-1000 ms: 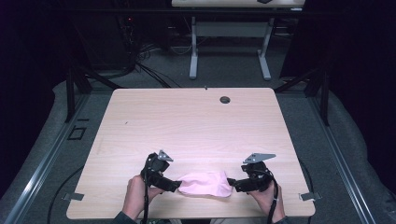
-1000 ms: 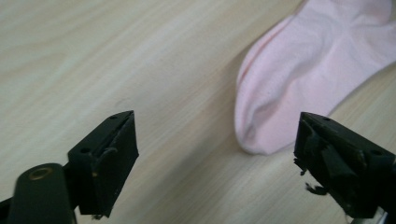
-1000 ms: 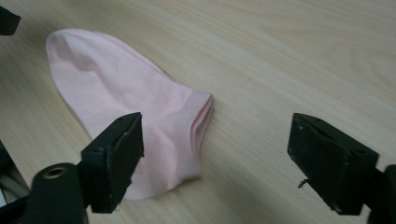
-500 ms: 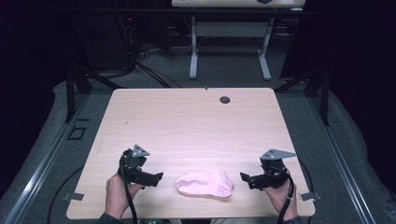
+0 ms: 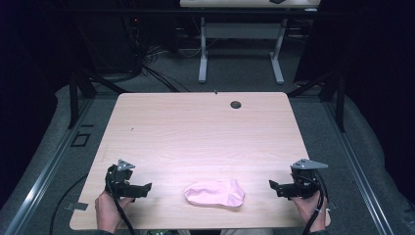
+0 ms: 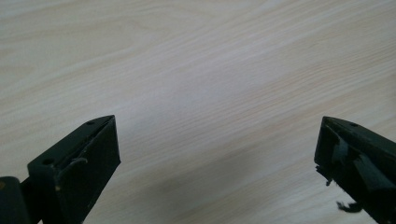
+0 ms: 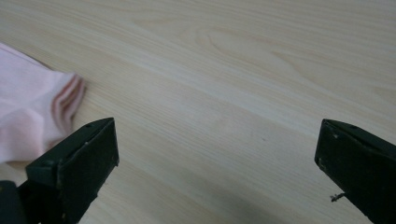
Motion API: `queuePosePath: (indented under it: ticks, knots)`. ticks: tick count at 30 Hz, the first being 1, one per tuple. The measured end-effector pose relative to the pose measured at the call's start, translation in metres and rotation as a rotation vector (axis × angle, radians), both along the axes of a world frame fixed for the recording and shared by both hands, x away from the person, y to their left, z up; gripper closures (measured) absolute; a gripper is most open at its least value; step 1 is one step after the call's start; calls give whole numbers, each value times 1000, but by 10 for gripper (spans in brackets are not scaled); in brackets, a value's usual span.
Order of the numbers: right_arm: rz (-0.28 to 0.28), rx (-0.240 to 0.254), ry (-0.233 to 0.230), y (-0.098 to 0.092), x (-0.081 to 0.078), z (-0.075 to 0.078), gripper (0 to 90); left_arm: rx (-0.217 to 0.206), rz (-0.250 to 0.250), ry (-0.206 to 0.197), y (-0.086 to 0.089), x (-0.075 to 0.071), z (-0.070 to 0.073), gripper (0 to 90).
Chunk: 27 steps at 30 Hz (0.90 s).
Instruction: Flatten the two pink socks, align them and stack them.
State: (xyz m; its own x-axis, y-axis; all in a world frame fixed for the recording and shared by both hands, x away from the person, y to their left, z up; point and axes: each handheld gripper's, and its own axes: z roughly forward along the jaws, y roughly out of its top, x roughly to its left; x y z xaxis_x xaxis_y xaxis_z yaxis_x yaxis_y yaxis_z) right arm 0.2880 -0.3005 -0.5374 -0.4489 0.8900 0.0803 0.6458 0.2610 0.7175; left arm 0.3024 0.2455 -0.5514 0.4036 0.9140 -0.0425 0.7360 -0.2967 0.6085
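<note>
Black jaws spread wide on both, nothing between: left hand-held gripper (image 5: 147,186) and right hand-held gripper (image 5: 272,185), two in all, just opened, low over the near edge of the pale wood desk (image 5: 195,127). Between them, apart from each, one pink sock (image 5: 215,192) lying flat. One dark grommet hole (image 5: 236,104) far back. No legible writing.

A small pale pink sock (image 5: 215,193) is lying flat on the light wooden surface (image 5: 195,132), near its front edge and about midway across it. It is looking folded over, with the ribbed cuff showing darker pink lines at one end. Nothing is touching it.
</note>
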Motion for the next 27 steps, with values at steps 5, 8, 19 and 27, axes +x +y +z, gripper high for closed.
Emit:
queuePosePath:
  ticks: [5, 8, 19, 27]
  knots:
    - [-31, -11, 18, -11, 4, -19, 0, 0, 51, -11, 11, 0, -13, 0]
    - [-52, -8, 28, -17, 7, -30, 0, 0, 72, -23, 15, -1, -18, 0]
    - [-89, -49, 23, -22, 14, -49, 0, 0, 112, -56, 23, -1, -34, 0]
    - [-95, -73, -14, -20, 18, -52, 0, -7, 123, -131, 22, -5, -41, 0]
